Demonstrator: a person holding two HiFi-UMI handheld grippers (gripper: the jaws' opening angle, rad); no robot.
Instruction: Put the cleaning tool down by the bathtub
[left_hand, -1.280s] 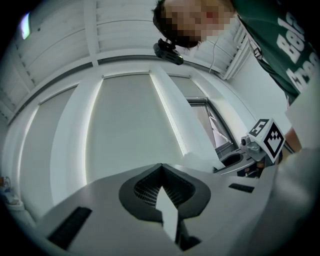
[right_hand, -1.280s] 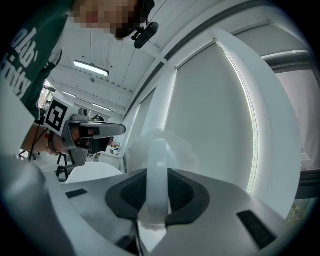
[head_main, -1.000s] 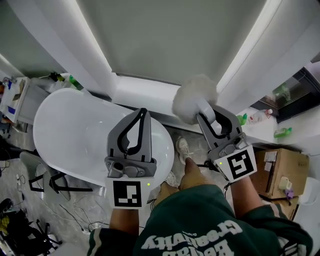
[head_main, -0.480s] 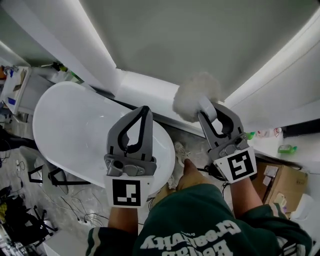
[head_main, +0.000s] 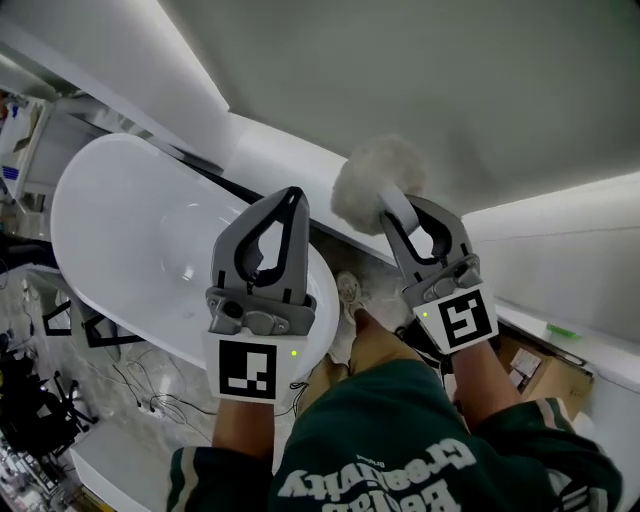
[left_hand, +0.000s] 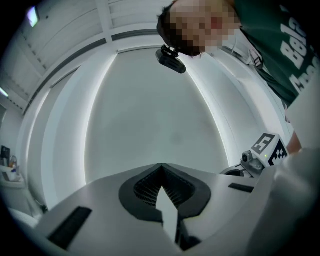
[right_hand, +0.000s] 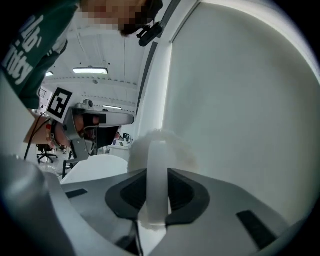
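Moved both claws slightly left since earlier. Kept right claw (head_main: 405, 212) clenched on cleaning tool (head_main: 375, 180), handle along jaws, bathtub (head_main: 120, 200) to lower left; left claw (head_main: 291, 195) closed, empty.

- Cleaning tool (head_main: 372, 183): you are carrying a round, white, fluffy head on a pale, flat handle (right_hand: 156, 172).
- State: the handle is clamped between the jaws of your right gripper (head_main: 405, 212). The fluffy head stands clear beyond the jaw tips.
- Pose: the tool is held in the air, its handle in line with the jaws and the head leading.
- Place: in the head view it is off the bathtub's (head_main: 120, 215) rounded end, to the right of the rim and not over the basin.
- Bathtub: white, oval and glossy. It lies diagonally in the head view, and it is apart from the tool.
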